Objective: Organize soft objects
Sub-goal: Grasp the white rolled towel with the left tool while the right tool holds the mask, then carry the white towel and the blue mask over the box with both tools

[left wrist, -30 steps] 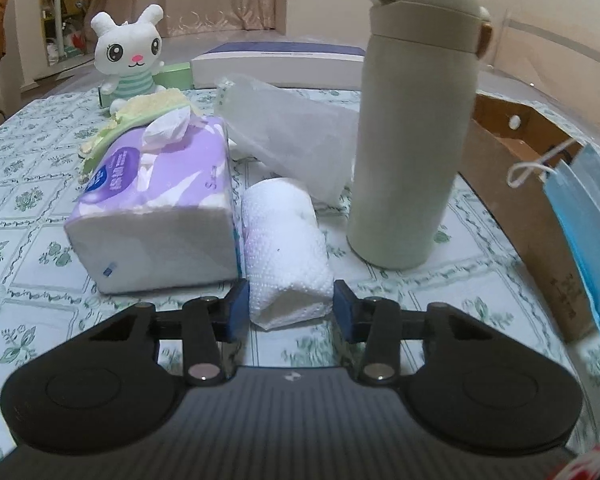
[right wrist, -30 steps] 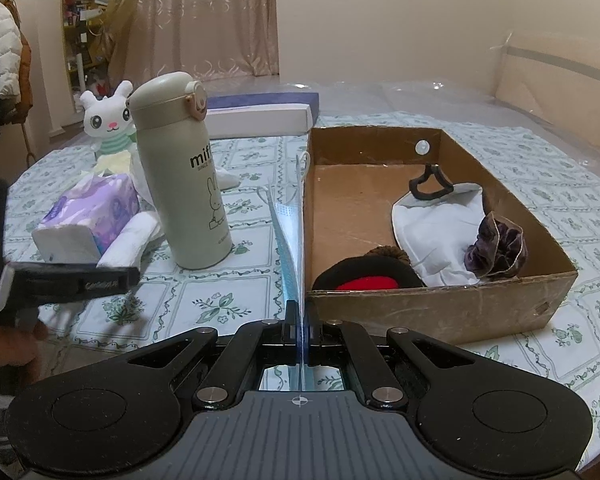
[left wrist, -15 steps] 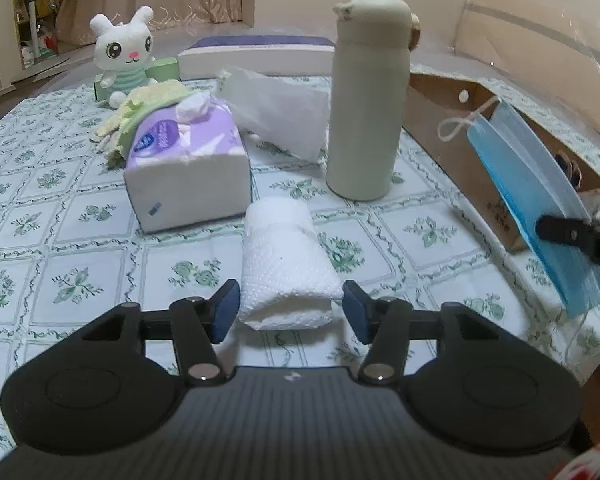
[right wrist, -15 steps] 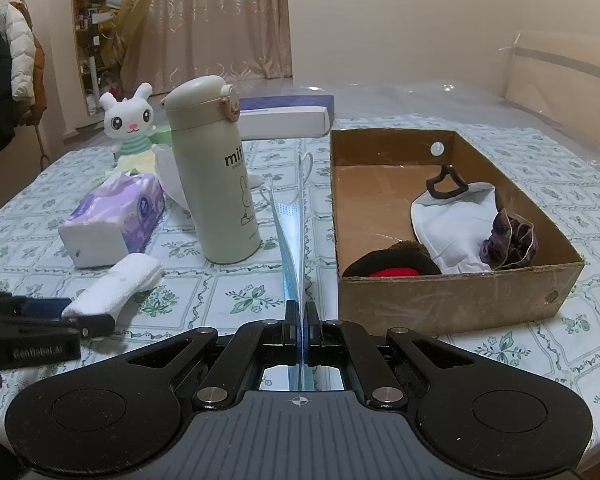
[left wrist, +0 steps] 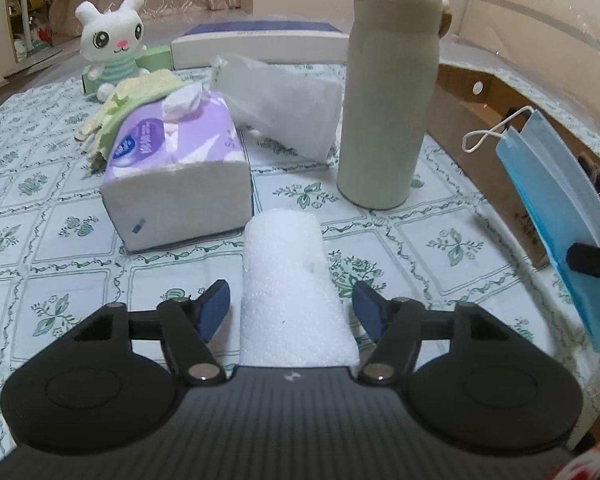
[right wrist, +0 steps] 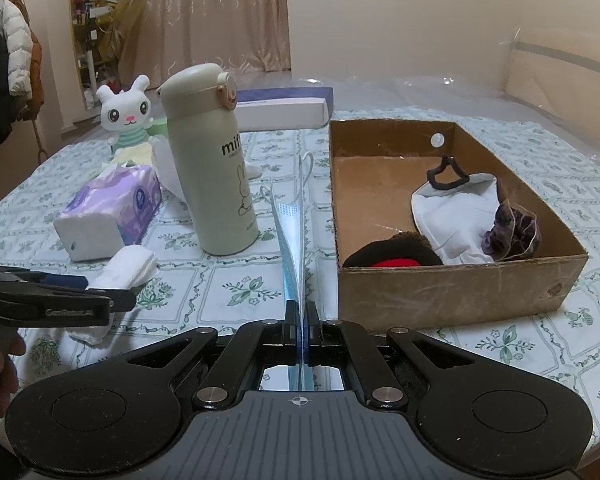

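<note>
Left hand-held gripper [left wrist: 291, 306] straddles the rolled white towel [left wrist: 290, 280], pads apart; right hand-held gripper [right wrist: 300, 316] clamps the blue face mask [right wrist: 290, 240].

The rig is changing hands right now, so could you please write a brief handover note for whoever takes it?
Left gripper: open, jaws just opened wider, astride the rolled white towel on the table, pads not pressing.
Right gripper: shut on the blue face mask, held beside the cardboard box.
Done: the box holds a white mask, a scrunchie and a dark hat.
Left: box the face mask and towel; the plush rabbit and tissue pack are unboxed.
</note>
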A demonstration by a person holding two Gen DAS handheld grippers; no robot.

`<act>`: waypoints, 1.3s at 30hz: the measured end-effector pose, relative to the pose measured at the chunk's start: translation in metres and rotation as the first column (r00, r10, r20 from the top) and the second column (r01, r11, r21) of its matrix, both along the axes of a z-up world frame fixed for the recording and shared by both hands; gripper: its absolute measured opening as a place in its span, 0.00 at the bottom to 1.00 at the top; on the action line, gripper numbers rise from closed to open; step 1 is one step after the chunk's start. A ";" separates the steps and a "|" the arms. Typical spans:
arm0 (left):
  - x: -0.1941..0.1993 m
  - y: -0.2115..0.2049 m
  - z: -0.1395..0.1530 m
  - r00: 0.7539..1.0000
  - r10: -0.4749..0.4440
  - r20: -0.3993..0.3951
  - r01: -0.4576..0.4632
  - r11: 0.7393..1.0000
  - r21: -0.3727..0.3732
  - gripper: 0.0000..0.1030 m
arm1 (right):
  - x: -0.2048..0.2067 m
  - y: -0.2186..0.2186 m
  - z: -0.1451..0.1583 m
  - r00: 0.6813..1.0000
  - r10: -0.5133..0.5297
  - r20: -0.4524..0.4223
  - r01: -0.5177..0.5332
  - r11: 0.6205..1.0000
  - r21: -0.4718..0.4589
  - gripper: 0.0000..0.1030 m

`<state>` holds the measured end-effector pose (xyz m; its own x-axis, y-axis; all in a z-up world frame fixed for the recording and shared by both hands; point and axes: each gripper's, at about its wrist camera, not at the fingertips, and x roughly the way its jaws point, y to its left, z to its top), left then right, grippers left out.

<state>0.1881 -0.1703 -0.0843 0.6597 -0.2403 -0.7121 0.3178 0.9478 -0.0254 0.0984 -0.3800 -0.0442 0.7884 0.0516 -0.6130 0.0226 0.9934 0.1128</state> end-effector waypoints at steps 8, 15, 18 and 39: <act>-0.005 0.002 -0.001 1.000 -0.009 -0.009 0.009 1.000 0.012 0.37 | 0.000 -0.002 -0.001 1.000 -0.003 -0.004 0.003 1.000 0.005 0.01; -0.024 0.002 0.019 1.000 -0.019 0.019 0.019 1.000 -0.001 0.37 | -0.009 0.001 0.009 1.000 0.001 0.027 -0.001 1.000 0.009 0.01; -0.032 -0.001 0.029 0.999 -0.028 0.034 0.028 1.000 -0.009 0.37 | -0.015 0.002 0.015 0.999 0.000 0.043 0.000 1.000 0.011 0.01; -0.056 -0.061 0.072 0.984 -0.145 0.100 0.152 0.987 -0.060 0.37 | -0.044 -0.048 0.044 0.985 -0.122 0.119 0.120 0.992 0.026 0.01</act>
<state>0.1317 -0.2316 -0.0119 0.6771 -0.3858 -0.6267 0.4589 0.8871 -0.0503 0.0540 -0.4279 0.0000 0.8574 -0.0383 -0.5133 0.1280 0.9818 0.1405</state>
